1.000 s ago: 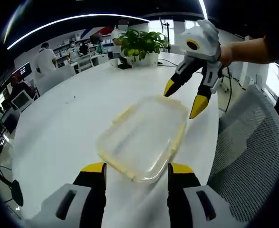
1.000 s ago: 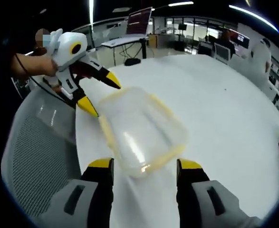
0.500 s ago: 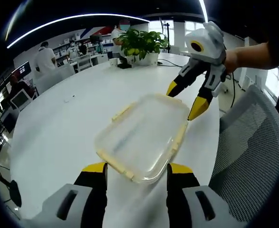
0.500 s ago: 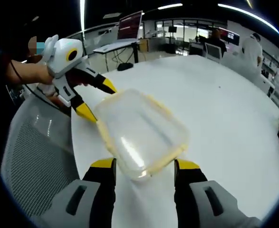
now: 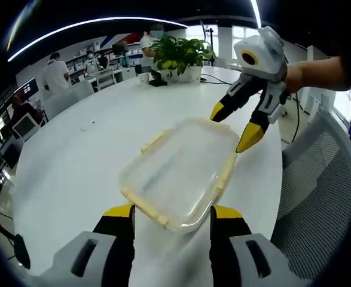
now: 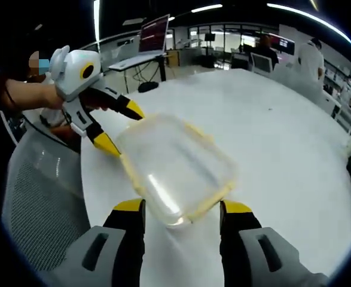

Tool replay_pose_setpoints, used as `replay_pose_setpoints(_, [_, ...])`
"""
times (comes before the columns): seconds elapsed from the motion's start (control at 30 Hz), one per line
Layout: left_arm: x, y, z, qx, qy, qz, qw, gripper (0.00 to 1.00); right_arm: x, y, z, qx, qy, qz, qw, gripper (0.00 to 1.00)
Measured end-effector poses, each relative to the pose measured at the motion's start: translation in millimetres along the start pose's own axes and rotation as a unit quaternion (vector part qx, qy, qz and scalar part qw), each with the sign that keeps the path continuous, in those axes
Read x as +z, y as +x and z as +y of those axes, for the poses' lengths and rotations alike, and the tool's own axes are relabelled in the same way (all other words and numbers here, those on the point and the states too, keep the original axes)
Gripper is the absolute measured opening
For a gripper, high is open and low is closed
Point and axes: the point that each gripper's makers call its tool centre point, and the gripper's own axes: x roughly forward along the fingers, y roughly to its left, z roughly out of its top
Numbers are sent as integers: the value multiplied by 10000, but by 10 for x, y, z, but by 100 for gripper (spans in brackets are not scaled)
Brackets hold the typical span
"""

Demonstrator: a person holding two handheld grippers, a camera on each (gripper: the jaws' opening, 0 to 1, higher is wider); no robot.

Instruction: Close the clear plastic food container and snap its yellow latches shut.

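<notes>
The clear rectangular plastic food container [image 5: 178, 172] with pale yellow latches [image 5: 225, 174] lies flat on the round white bench [image 5: 73, 161], its lid on top; the left tongs [image 5: 171, 212] stand released at its near end. The right tongs [image 6: 174, 208] stand released at its opposite end; a grey mesh chair [image 5: 319, 197] stands beside the bench.

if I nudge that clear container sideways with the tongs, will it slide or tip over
Likely slide: the container is low and wide, resting flat on the smooth white table. It looks empty and thin-walled, so probably light and quick to skate away. The clear plastic may flex a little, and its yellow latches could catch the left tongs.
</notes>
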Motion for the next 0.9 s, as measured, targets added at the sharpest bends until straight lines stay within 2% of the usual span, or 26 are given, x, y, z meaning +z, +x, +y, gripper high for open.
replay_pose_setpoints(0.9, [178, 245, 461, 28, 5, 97, 9999, 44, 260, 235, -418, -71, 11, 121, 9999, 47])
